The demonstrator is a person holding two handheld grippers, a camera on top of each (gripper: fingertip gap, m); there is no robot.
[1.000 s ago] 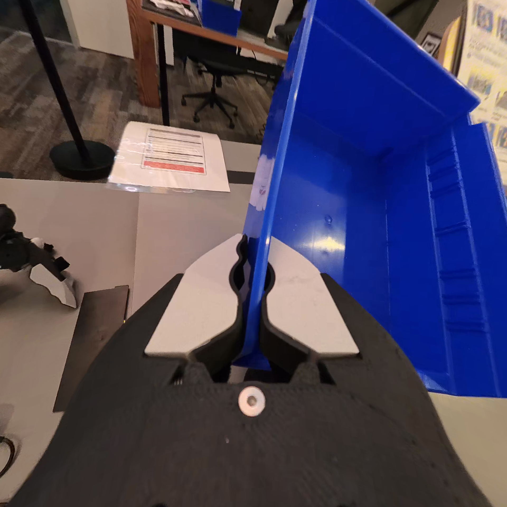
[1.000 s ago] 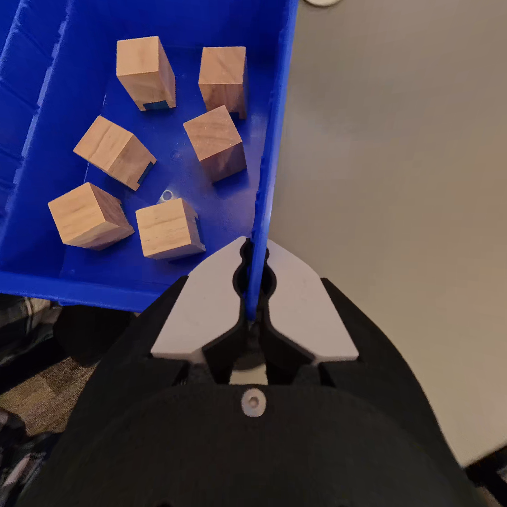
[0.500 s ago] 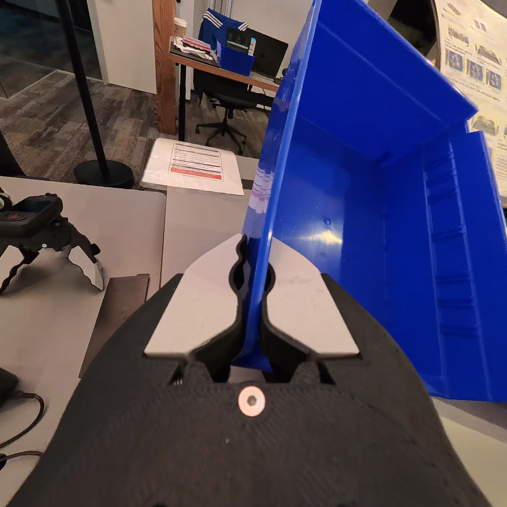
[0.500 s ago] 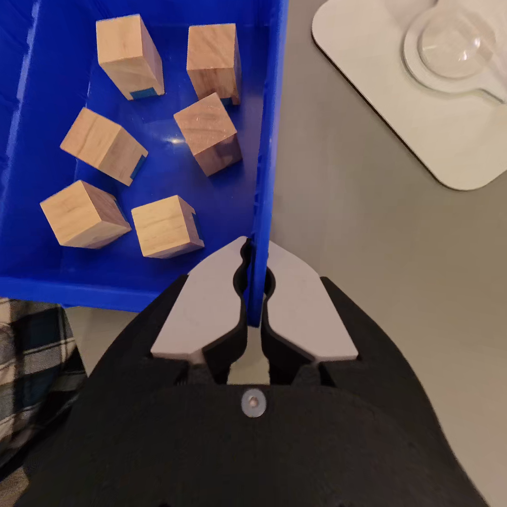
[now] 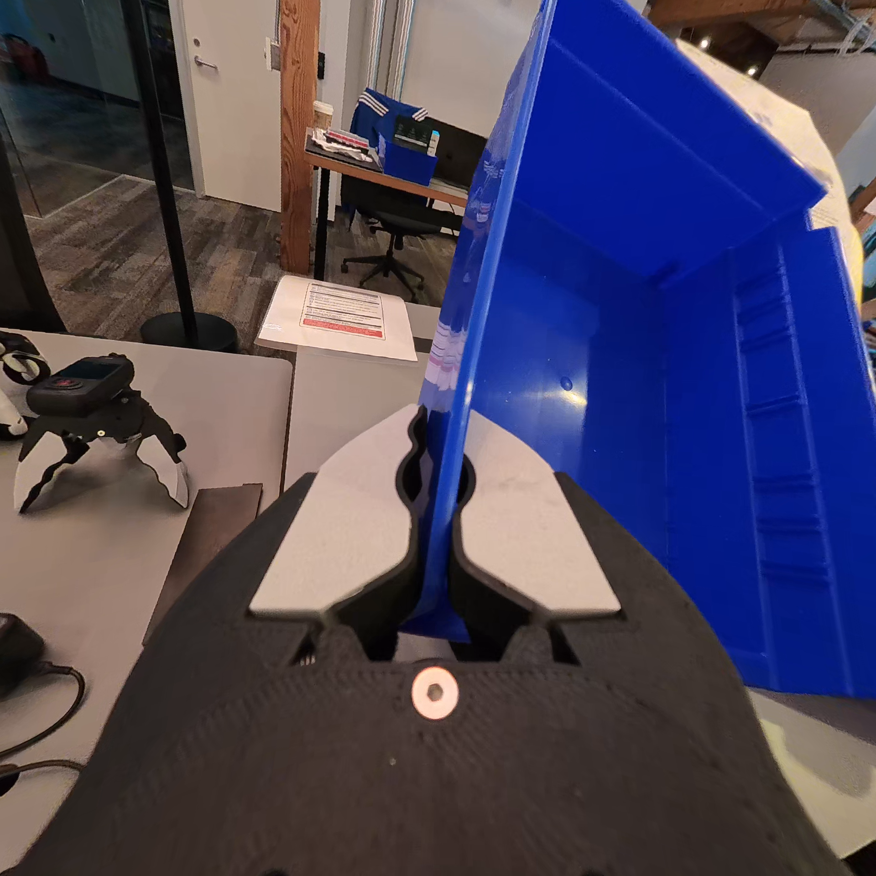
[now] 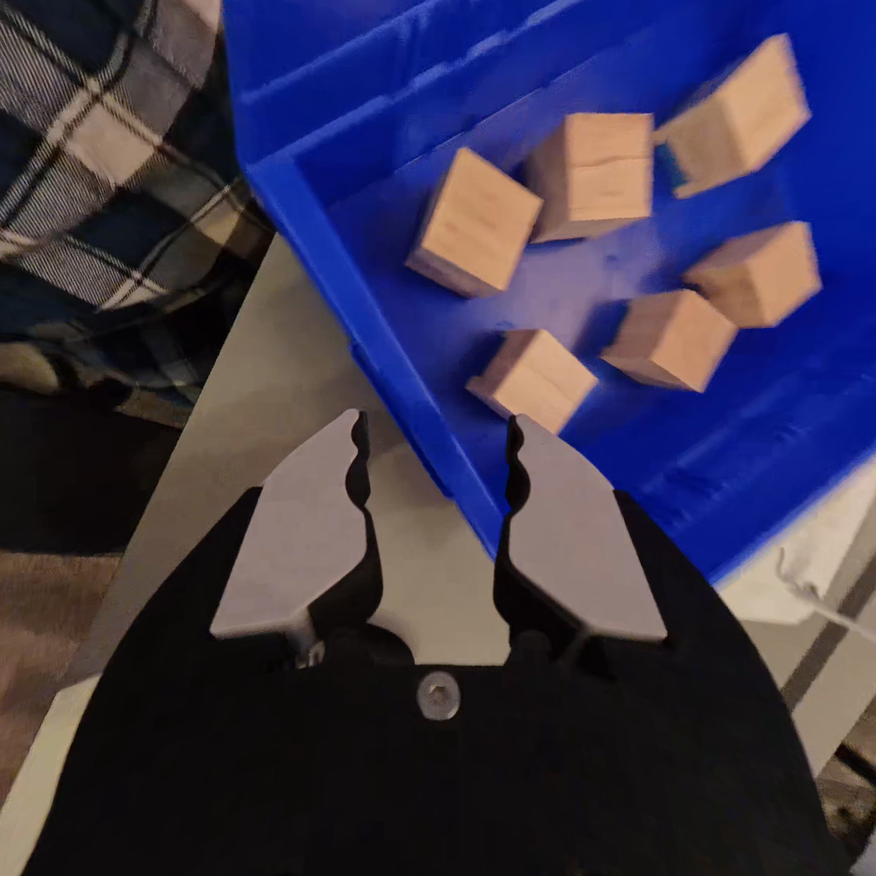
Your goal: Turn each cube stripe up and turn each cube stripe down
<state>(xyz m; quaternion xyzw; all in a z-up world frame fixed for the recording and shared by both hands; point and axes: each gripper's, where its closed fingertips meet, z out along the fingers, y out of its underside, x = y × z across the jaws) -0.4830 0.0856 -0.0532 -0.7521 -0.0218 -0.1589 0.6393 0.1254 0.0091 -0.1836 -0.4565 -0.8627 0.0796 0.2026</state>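
Between the left gripper (image 5: 438,455) pads sits the clamped blue bin (image 5: 616,332) wall; right gripper (image 6: 438,426), jaws wide, should approach the nearest cube (image 6: 533,379) squarely.

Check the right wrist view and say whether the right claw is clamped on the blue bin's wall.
No: the right claw stands open, the blue bin wall unpinched.

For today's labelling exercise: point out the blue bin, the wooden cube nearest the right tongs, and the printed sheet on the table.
blue bin (image 5: 616,426): left wrist view, inner floor.
wooden cube (image 6: 535,379): right wrist view, top face.
printed sheet (image 5: 339,327): left wrist view, middle of the page.
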